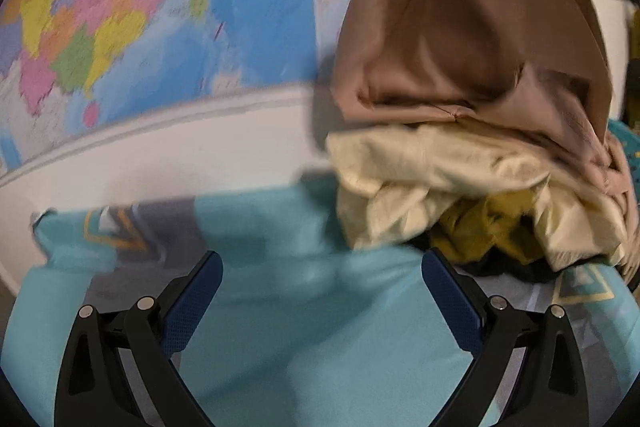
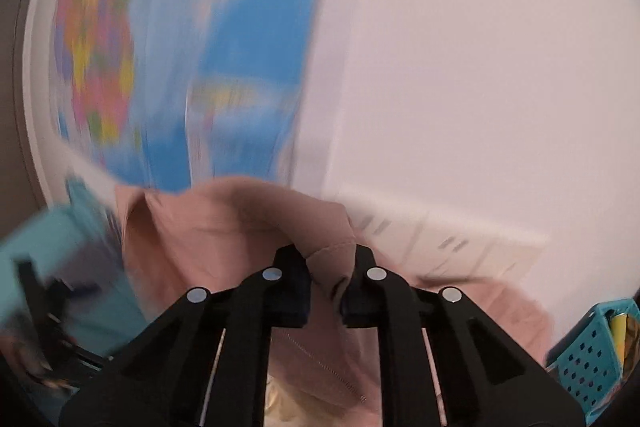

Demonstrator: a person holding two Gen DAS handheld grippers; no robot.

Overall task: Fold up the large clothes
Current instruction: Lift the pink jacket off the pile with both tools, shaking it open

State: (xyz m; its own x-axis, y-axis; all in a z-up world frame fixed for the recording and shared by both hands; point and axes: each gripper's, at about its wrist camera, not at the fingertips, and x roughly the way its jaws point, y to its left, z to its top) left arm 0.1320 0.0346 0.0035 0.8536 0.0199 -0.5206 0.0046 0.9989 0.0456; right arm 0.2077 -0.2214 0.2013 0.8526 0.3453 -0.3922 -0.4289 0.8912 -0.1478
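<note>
A pink-brown garment (image 1: 460,39) hangs lifted above a heap of clothes at the right of the left wrist view. Under it lie a cream garment (image 1: 432,179) and a mustard one (image 1: 484,227). My left gripper (image 1: 322,275) stands open over the turquoise bedspread (image 1: 304,347), left of the heap, with nothing between its fingers. In the right wrist view my right gripper (image 2: 328,267) is shut on a fold of the pink-brown garment (image 2: 224,231), which drapes down below the fingers. The other gripper shows dimly at that view's lower left edge.
A coloured wall map (image 1: 120,11) hangs behind the bed above a white wall band (image 1: 180,147). A turquoise perforated basket (image 2: 592,359) sits at the lower right of the right wrist view. Plain white wall (image 2: 480,67) fills the right side.
</note>
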